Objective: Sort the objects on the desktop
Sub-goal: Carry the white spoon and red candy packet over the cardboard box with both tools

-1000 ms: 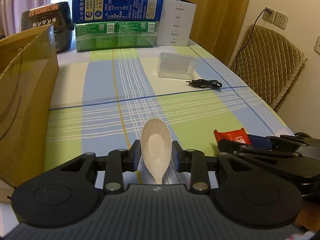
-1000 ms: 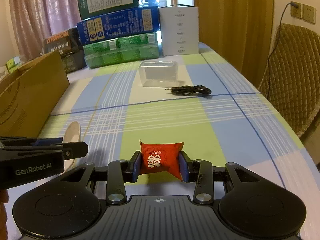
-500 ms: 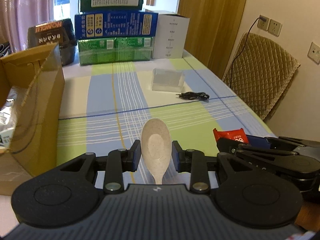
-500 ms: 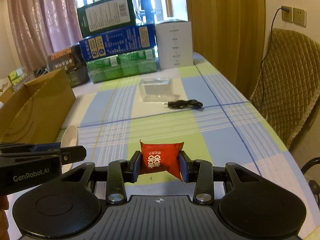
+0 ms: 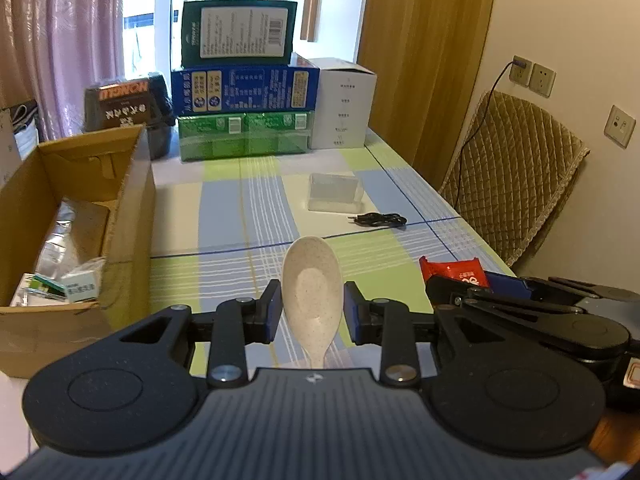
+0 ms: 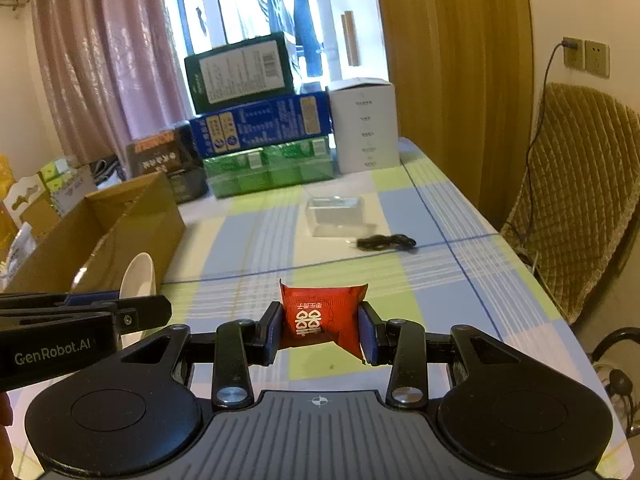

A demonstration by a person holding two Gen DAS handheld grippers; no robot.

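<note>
My left gripper (image 5: pixel 311 312) is shut on a speckled beige spoon (image 5: pixel 312 292), bowl pointing forward, held above the checked tablecloth (image 5: pixel 256 216). My right gripper (image 6: pixel 320 330) is shut on a red snack packet (image 6: pixel 322 316) with white characters. The two grippers hang side by side: the right gripper (image 5: pixel 532 312) shows at the right of the left wrist view with the red packet (image 5: pixel 452 270), and the left gripper (image 6: pixel 72 316) with the spoon (image 6: pixel 138 276) shows at the left of the right wrist view. An open cardboard box (image 5: pixel 132 216) with several items inside stands to the left.
A clear plastic container (image 5: pixel 335 192) and a coiled black cable (image 5: pixel 380 220) lie mid-table. Stacked green, blue and white boxes (image 5: pixel 244 120) line the far edge. A padded chair (image 5: pixel 516 184) stands right of the table, with wall sockets behind it.
Both grippers have risen and drawn back, still holding the spoon and the packet. The inside of the cardboard box has come into view on the left.
</note>
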